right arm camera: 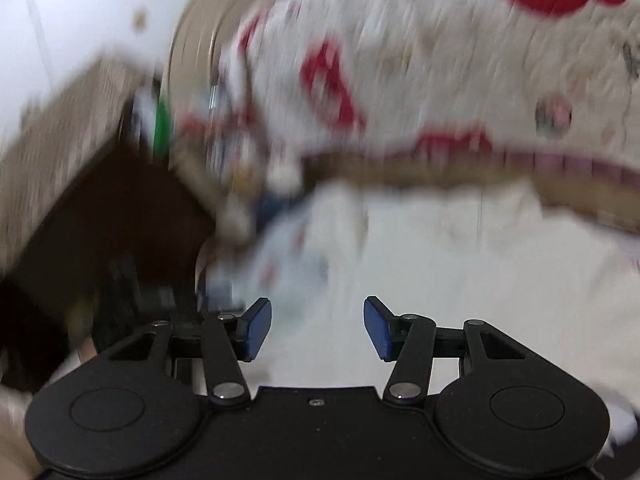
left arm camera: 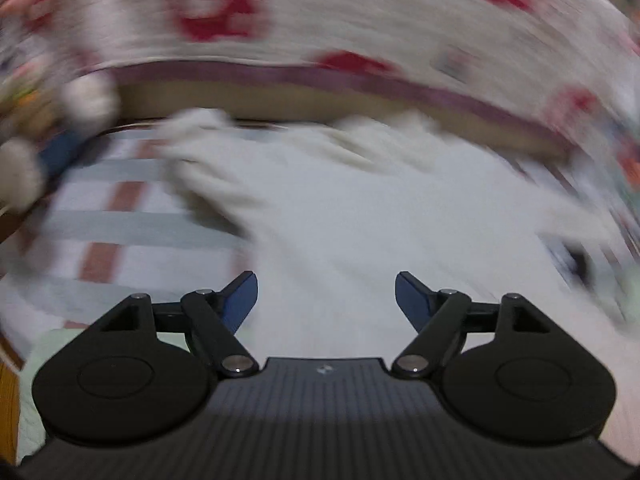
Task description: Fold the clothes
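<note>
Between the blue pads of the left hand-held gripper [left arm camera: 326, 300] we see only air: its jaws stand wide apart and hold nothing, poised low over a white garment [left arm camera: 340, 216]. Our right hand-held gripper [right arm camera: 318, 328] is likewise spread and empty, above the same white garment [right arm camera: 460, 264]. Both views are heavily blurred, so we read shapes only.

The garment lies spread on the bed, over a striped sheet [left arm camera: 120, 216] that shows bare on the left of the left wrist view. We cannot tell which edges are hems or sleeves; a bunched, creamy ridge runs along its far side, near a tan bed frame [left arm camera: 280, 100]. We judge that the spread jaws suit a reach for an edge, though whether the cloth lies flat for a fold or already carries folds the blur does not settle.

Open room: the sheet to the left looks free for laying cloth. Beyond the frame hangs a white quilt with red patches [left arm camera: 320, 12], hemming the far side. In the right wrist view the bed drops away at the left to a dark gap [right arm camera: 112, 216], an edge to keep cloth from sliding over.
</note>
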{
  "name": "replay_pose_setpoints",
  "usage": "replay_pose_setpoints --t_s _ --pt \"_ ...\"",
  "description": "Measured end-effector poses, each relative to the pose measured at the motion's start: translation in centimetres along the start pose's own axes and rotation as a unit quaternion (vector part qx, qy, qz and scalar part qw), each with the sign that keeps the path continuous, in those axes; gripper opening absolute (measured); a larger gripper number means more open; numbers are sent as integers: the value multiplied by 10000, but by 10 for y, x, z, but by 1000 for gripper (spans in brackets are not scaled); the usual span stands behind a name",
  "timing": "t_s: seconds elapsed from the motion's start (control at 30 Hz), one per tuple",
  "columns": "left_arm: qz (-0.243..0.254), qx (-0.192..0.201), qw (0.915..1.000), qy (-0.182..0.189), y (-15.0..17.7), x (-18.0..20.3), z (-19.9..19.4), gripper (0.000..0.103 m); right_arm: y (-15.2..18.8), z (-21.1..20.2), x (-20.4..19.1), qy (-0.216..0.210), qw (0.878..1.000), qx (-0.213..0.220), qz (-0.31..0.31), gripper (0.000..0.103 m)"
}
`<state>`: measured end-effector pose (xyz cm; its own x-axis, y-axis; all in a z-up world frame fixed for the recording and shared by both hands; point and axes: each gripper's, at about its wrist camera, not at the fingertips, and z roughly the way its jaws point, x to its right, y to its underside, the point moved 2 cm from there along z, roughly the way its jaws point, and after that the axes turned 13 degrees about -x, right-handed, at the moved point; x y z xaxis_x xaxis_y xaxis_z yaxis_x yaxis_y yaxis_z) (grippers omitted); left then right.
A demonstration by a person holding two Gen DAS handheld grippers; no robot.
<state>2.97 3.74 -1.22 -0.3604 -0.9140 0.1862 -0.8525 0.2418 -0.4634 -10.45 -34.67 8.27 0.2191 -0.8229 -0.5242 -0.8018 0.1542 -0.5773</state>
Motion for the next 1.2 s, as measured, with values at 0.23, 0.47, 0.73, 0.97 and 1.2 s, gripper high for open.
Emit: replay_pose_setpoints --t_s 0.23,0.47,0.73,0.97,1.2 --pt "-3516 -47 9324 837 -82 -109 113 71 -121 162 37 -549 9910 -186 1209 58" --pt "-5026 743 8606 348 -71 -136 166 71 -142 324 43 1336 9772 -728 1480 57" --pt "-4889 947 8595 1155 -72 -154 199 71 -102 393 37 1158 9748 -743 1756 54" --pt "-4514 960 8655 1949 -82 -168 227 74 -83 399 51 1489 9785 -497 1337 49" --pt "-4332 1387 8735 1736 -91 -170 229 16 -89 401 59 1445 9844 -379 924 49"
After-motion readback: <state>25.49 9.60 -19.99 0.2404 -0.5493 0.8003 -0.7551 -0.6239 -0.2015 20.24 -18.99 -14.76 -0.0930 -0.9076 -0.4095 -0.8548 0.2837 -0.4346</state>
